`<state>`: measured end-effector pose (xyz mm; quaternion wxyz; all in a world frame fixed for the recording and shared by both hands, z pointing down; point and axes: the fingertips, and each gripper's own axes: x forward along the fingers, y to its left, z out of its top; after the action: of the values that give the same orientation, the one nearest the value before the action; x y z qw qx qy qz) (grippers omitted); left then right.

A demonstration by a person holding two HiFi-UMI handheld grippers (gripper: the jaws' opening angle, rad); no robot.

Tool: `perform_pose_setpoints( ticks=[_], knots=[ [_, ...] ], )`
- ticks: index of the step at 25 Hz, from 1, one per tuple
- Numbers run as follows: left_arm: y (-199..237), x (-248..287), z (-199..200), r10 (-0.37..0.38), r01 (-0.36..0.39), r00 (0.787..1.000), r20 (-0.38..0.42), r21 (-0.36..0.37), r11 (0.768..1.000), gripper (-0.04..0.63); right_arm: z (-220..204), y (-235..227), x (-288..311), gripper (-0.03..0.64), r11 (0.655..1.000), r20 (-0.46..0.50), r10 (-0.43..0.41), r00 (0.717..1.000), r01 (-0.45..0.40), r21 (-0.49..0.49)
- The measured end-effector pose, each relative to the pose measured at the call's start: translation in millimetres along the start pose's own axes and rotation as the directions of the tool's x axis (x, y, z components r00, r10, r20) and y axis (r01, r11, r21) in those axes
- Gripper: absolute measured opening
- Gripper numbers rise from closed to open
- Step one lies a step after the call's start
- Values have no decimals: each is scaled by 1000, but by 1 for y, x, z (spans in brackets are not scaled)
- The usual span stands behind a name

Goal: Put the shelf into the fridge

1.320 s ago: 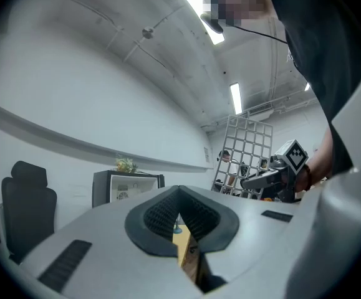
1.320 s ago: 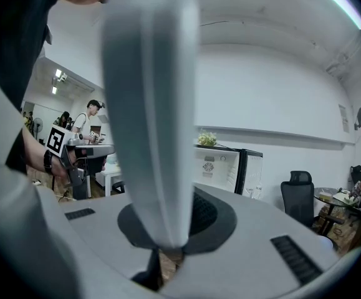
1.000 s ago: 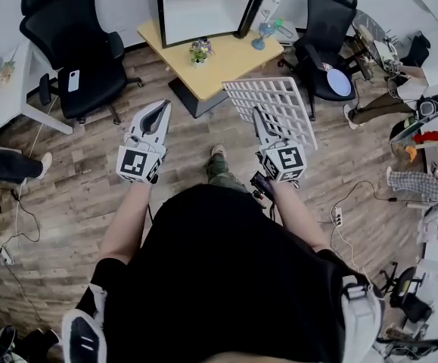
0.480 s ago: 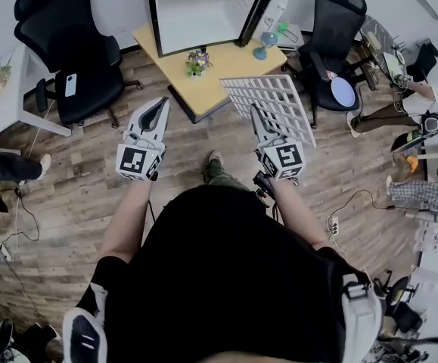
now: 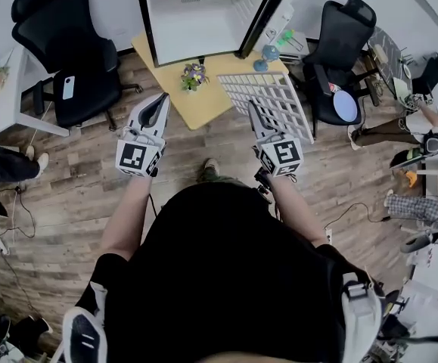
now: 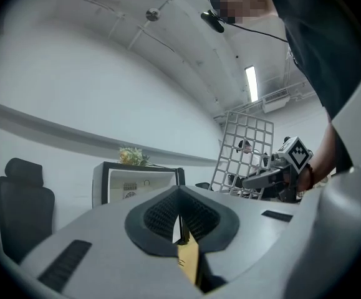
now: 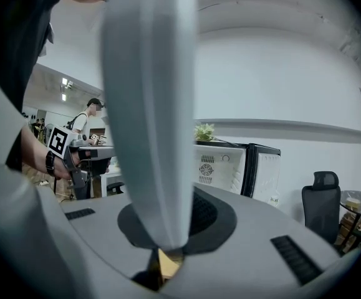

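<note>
1. Nearby, the left hand-held gripper [image 5: 160,101] is pressed together, empty; the right hand-held gripper [image 5: 253,108] pinches the shelf [image 5: 275,97] by its near edge.
2. Level it, then slide squarely into the open fridge [image 5: 196,21] on the desk [image 5: 207,97].

Head view steeply downward; both gripper views level, toward fridge [image 5: 196,21]

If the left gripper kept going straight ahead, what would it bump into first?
Probably the open fridge: the left gripper aims at it, with nothing visibly between. Depth is unclear.
</note>
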<state>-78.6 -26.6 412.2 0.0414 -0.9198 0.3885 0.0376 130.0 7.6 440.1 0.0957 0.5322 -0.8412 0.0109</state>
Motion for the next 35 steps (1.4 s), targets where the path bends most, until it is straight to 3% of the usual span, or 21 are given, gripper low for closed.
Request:
perform_pose_setpoints(
  ticks=[19, 35],
  knots=[
    [6, 67, -15, 107, -105, 993, -42, 58, 993, 17, -16, -54, 59, 40, 987, 28, 159, 987, -159, 7],
    [13, 86, -20, 157, -151, 985, -66, 86, 985, 17, -20, -57, 92, 40, 968, 47, 251, 967, -252, 12]
  ],
)
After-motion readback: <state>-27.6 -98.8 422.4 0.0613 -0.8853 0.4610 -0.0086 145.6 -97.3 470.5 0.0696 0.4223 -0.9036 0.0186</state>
